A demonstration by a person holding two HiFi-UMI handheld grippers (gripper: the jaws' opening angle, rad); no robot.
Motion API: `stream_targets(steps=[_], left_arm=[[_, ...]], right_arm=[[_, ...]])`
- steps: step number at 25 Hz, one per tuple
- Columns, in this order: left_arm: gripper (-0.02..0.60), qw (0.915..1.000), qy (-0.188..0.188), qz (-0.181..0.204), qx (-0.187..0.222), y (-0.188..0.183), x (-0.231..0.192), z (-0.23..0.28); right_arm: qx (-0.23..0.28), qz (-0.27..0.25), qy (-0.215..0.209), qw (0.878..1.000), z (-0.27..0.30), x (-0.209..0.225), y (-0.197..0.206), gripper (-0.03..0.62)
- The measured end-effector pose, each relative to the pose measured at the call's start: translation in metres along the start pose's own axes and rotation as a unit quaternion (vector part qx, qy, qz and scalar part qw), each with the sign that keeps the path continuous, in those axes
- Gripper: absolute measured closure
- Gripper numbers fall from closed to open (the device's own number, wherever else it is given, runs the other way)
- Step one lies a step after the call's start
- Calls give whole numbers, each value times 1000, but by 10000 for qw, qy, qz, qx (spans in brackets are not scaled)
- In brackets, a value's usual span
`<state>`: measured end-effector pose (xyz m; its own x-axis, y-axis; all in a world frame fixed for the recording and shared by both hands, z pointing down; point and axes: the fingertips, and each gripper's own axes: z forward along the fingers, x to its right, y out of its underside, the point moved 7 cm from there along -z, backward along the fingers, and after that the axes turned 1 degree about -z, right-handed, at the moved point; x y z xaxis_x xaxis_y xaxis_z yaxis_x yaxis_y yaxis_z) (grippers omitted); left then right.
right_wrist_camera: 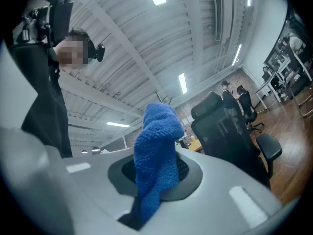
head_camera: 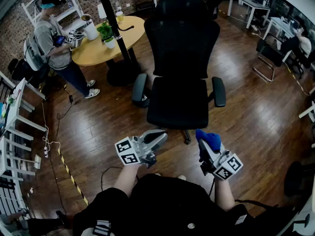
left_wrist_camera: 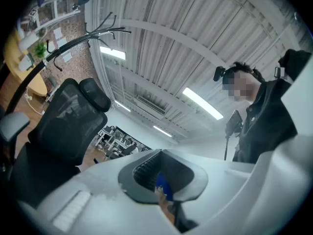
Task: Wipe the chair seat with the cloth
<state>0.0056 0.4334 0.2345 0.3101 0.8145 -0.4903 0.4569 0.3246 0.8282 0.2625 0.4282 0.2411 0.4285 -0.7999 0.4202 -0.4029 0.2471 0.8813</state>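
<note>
Blue terry cloth (right_wrist_camera: 156, 165) stands up from the right gripper (head_camera: 205, 149), whose jaws are pinched on its lower end, and a loose tuft flops over the tip. The left gripper (head_camera: 153, 140) sits at the lower centre-left of the head view, its jaws lying together with nothing between them. Both tools hover in the lower middle of that frame, near the front edge of the chair seat (head_camera: 178, 102) but apart from it. The seat fills the centre, black and bare, with an armrest (head_camera: 219, 91) at each side and the tall backrest (head_camera: 181, 36) above.

Nothing touches the seat yet, so the step in hand looks like the approach. To do it well, the right gripper probably needs to tip forward and down so that the free tuft, not the hard jaw tips, meets the padding. It can then sweep in overlapping strokes from the back of the seat to the front edge. The hold seems narrow, so light pressure would help keep the cloth from pulling out. The chair looks apt to swivel, and the empty left gripper could steady an armrest.
</note>
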Motion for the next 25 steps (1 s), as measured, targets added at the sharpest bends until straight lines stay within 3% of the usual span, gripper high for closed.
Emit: stream_targets(steps=[9,18,25], left_arm=[[584,9989,-282,231,298,-37,-57,4],[584,9984,-8,-18,559,-86,-204,14],[584,9991,156,-311,236,-124,-280,34]], right_arm=[[79,-150,3,9999,53,58,-11,556],[-370,-370,390,9979,176,137,-15,556],[-498,-548,871,9934,245,174,-40,556]])
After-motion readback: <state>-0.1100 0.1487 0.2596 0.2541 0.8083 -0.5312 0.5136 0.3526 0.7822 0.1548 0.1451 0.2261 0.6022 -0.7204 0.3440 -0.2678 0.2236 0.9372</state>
